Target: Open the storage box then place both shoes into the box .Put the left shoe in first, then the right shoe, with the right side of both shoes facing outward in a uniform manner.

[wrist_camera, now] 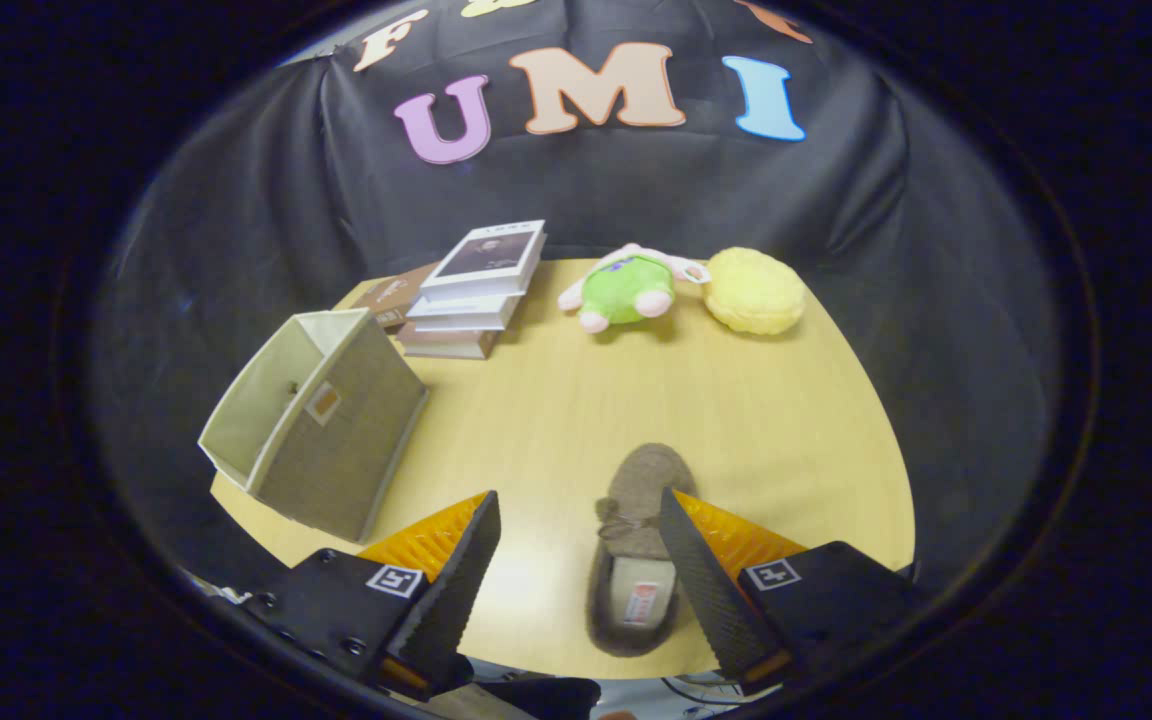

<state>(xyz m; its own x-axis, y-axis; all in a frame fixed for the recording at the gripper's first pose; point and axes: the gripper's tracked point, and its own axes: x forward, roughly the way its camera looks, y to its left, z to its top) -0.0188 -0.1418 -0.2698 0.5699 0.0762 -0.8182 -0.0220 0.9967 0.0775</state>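
- The gripper hangs over the near edge of the wooden table, its two black ribbed fingers spread wide apart and holding nothing.
- A brown slipper-style shoe lies flat on the table between the fingers, close against the right finger, which overlaps its side; the toe points away and the opening with its pale insole faces up.
- Left of the fingers and a little ahead, the grey fabric storage box lies tipped on its side at the table's left edge, its open mouth turned to the left.
- Beyond the box sits a stack of books.
- At the far edge, near the black cloth wall, a green plush toy lies just beside a yellow round cushion.
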